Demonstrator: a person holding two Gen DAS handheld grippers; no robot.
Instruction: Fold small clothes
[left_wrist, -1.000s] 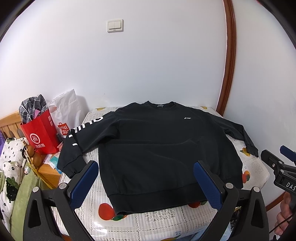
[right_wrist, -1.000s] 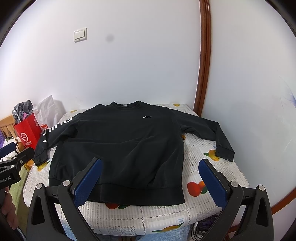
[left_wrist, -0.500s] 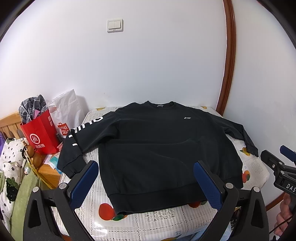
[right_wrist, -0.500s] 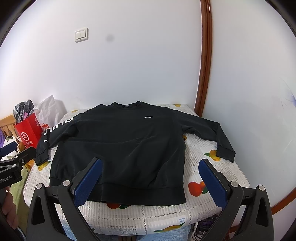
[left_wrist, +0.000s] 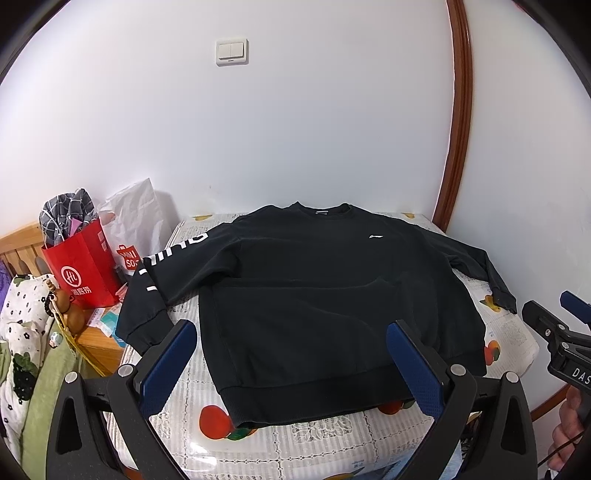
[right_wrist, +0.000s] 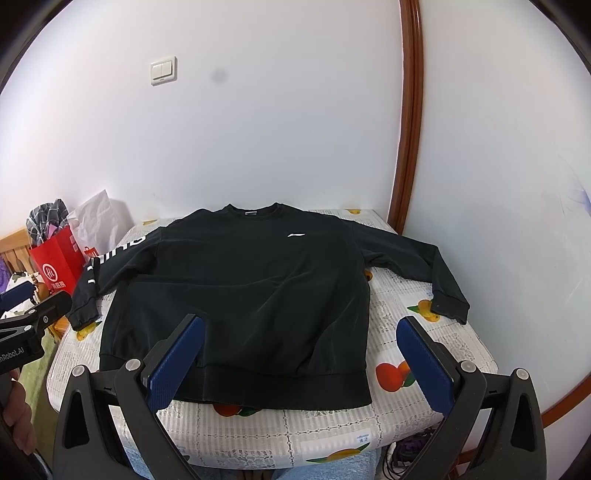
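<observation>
A black sweatshirt (left_wrist: 314, 295) lies flat, front up, on a small table with a fruit-print cloth (left_wrist: 295, 439); it also shows in the right wrist view (right_wrist: 240, 295). Both sleeves are spread out; the left sleeve has white letters. My left gripper (left_wrist: 291, 369) is open and empty, held above the near hem. My right gripper (right_wrist: 301, 365) is open and empty, above the hem's right part. The right gripper also shows at the right edge of the left wrist view (left_wrist: 561, 339); the left gripper shows at the left edge of the right wrist view (right_wrist: 29, 325).
A red paper bag (left_wrist: 83, 266) with checked cloth and a white bag (left_wrist: 136, 221) stand left of the table on a wooden stand. A white wall is behind, with a brown curved trim (left_wrist: 458, 129) at the right. Bedding (left_wrist: 22, 332) lies at far left.
</observation>
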